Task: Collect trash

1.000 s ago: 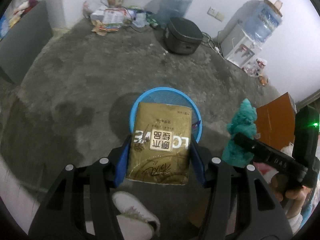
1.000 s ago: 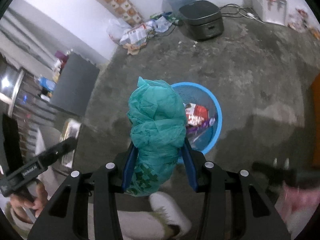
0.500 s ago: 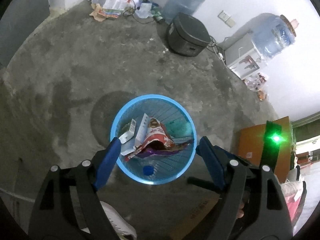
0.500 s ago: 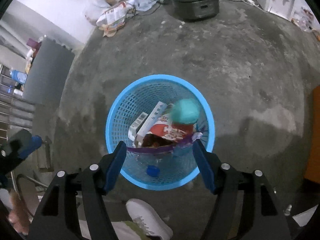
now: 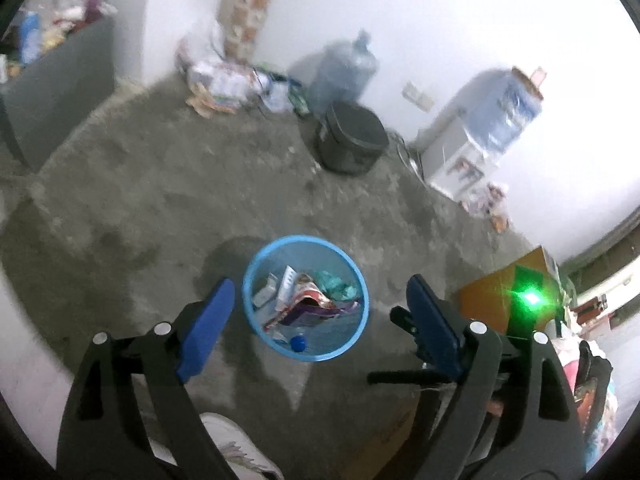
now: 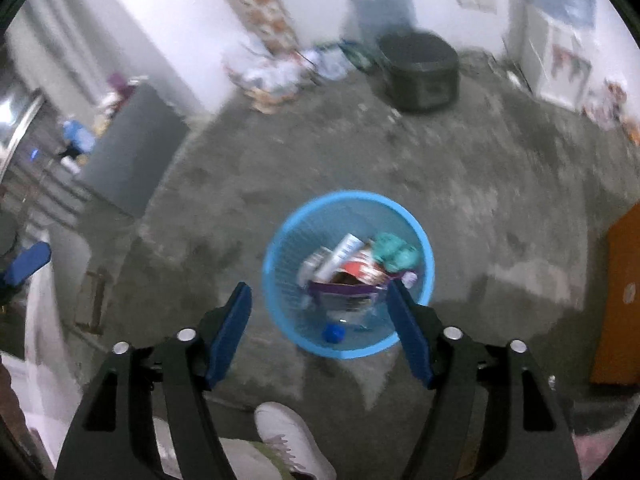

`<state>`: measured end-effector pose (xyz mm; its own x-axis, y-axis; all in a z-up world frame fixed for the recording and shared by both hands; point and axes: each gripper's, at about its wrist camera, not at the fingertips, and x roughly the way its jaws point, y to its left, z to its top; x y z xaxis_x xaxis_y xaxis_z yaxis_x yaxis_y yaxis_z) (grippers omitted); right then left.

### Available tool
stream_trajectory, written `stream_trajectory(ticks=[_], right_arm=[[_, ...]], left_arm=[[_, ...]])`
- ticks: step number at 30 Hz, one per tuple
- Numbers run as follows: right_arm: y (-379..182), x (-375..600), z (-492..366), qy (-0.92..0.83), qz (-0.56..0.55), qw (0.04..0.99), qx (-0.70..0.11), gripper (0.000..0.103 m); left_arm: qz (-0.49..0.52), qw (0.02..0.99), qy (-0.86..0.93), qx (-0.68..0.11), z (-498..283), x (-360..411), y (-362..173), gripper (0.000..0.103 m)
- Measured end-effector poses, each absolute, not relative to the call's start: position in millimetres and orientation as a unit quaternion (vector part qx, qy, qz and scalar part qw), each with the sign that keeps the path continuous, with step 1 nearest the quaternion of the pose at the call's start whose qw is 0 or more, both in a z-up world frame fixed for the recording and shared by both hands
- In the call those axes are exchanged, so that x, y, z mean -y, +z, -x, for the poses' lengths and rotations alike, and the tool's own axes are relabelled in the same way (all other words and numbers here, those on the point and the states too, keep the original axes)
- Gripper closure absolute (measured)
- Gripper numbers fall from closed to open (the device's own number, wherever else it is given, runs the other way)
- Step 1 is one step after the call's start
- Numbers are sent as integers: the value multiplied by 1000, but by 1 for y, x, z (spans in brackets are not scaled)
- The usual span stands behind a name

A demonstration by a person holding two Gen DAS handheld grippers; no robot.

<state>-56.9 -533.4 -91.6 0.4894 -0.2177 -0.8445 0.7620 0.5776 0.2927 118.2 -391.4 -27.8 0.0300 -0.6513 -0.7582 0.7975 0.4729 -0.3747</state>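
Observation:
A blue mesh trash basket [image 5: 256, 264] stands on the concrete floor; it also shows in the right wrist view [image 6: 288, 236]. It holds several wrappers, a teal bag [image 5: 334, 285] [image 6: 392, 250], a red packet [image 6: 360, 270] and a blue cap [image 5: 298, 344]. My left gripper [image 5: 318, 314] is open and empty, raised above the basket. My right gripper [image 6: 318, 312] is open and empty, also raised above the basket. The right gripper's body with a green light [image 5: 530, 300] shows at the right of the left wrist view.
A black cooker [image 5: 352, 140] [image 6: 420, 68], water jugs [image 5: 344, 76], a dispenser [image 5: 460, 160] and a litter pile [image 5: 224, 84] line the far wall. A grey cabinet [image 6: 128, 152] stands left, an orange box [image 5: 504, 300] [image 6: 618, 300] right. A white shoe [image 6: 292, 436] is below.
The gold pack and the teal bag left my grippers and now lie in the basket. Both grippers opened, then rose and tilted up, so the basket looks smaller.

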Motion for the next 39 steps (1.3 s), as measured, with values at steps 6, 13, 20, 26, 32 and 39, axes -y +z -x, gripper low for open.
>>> stream_trajectory(ticks=[6, 13, 20, 26, 32, 39], right_arm=[[-30, 452, 48, -261, -250, 854, -373, 15], [19, 363, 40, -203, -159, 895, -363, 9], [51, 297, 44, -190, -109, 908, -358, 8], [72, 251, 57, -212, -75, 911, -344, 6], [73, 224, 63, -232, -59, 913, -329, 6], [72, 216, 50, -208, -35, 922, -325, 6]], left_arm=[[-26, 782, -452, -428, -107, 291, 29, 11], [19, 842, -373, -388, -85, 183, 63, 10], [13, 885, -285, -368, -70, 107, 72, 9], [-19, 907, -239, -347, -63, 64, 75, 9], [-25, 921, -225, -316, -59, 34, 79, 9], [-37, 930, -170, -323, -48, 31, 57, 9]])
